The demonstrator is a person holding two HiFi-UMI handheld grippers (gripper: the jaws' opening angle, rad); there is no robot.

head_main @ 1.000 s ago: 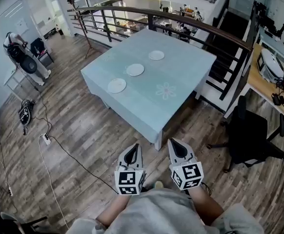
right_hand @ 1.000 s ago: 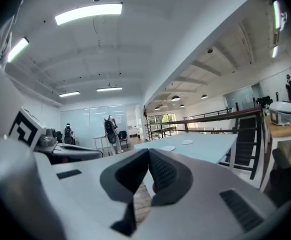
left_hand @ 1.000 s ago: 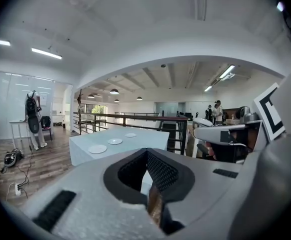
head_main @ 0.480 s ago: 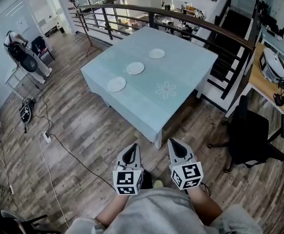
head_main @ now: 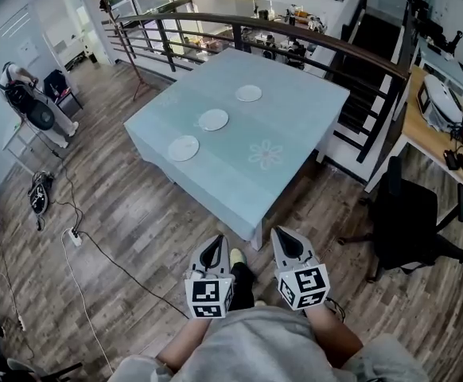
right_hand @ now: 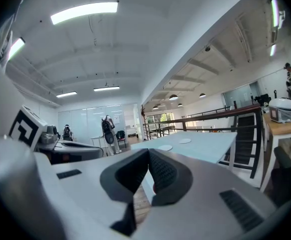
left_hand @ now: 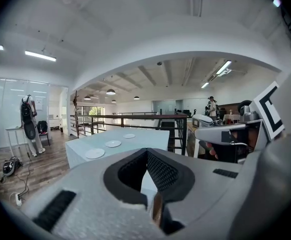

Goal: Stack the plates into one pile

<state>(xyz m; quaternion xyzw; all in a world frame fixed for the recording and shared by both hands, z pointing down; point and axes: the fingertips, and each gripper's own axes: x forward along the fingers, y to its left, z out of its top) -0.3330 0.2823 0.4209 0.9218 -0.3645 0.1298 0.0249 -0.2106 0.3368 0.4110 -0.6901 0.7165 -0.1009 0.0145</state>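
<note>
Three white plates lie apart in a row on a table (head_main: 295, 118) with a light blue cloth: a near one (head_main: 183, 148), a middle one (head_main: 213, 119) and a far one (head_main: 248, 93). The left gripper view shows the same plates (left_hand: 94, 153) (left_hand: 113, 143) (left_hand: 129, 136) well ahead. My left gripper (head_main: 217, 241) (left_hand: 147, 152) and right gripper (head_main: 280, 234) (right_hand: 148, 152) are held side by side over the wooden floor, short of the table's near corner. Both are shut with nothing between the jaws. A dark shoe (head_main: 240, 278) shows between them.
A black office chair (head_main: 410, 213) stands on the right. A dark railing (head_main: 311, 42) runs behind the table, with a stairwell beyond. A cable (head_main: 112, 253) trails over the floor on the left. A desk (head_main: 434, 126) stands at far right.
The table and plates have slid up and left in the head view. A shoe has come into sight between the grippers. Both grippers stay shut and close together.
</note>
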